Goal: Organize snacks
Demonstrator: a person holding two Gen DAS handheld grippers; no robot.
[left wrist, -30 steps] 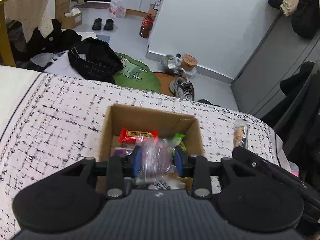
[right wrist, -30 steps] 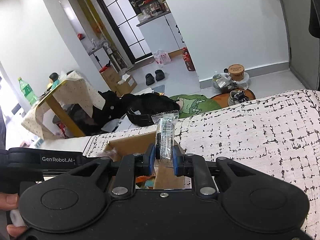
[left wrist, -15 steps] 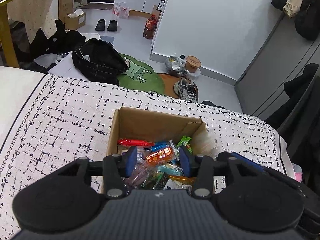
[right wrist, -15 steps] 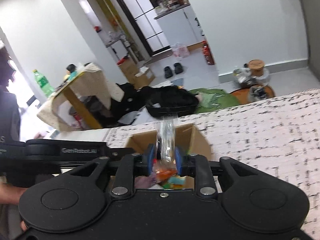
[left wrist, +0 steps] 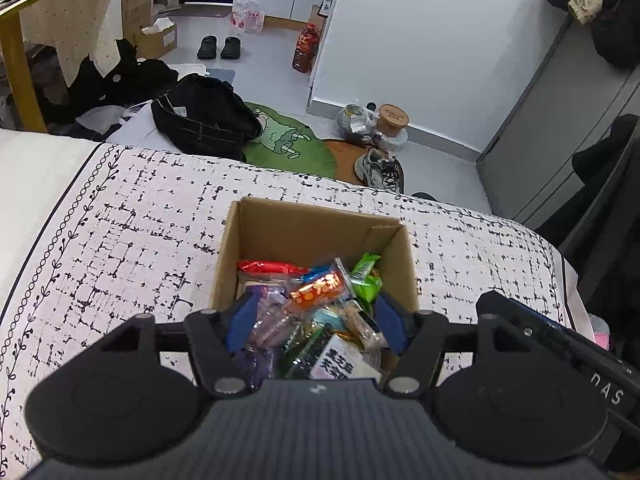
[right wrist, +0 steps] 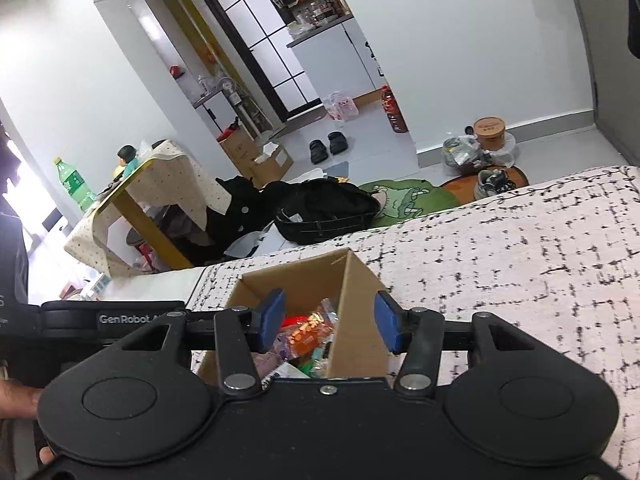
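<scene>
Box of snacks on the bed

The cardboard box point(left wrist: 248, 240) sits on the bedspread point(left wrist: 120, 220), snack packets point(left wrist: 316, 292) piled inside. Beyond the bed's far edge, a bag point(left wrist: 204, 120), a rug point(left wrist: 288, 144) and a sneaker point(left wrist: 380, 168) lie on the floor

Black bag point(left wrist: 204, 120), green rug point(left wrist: 286, 146) and slippers point(left wrist: 219, 47) on the floor.

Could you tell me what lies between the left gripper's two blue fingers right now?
Loose snack packets in the cardboard box, seen in the left wrist view; the left gripper holds none.
</scene>
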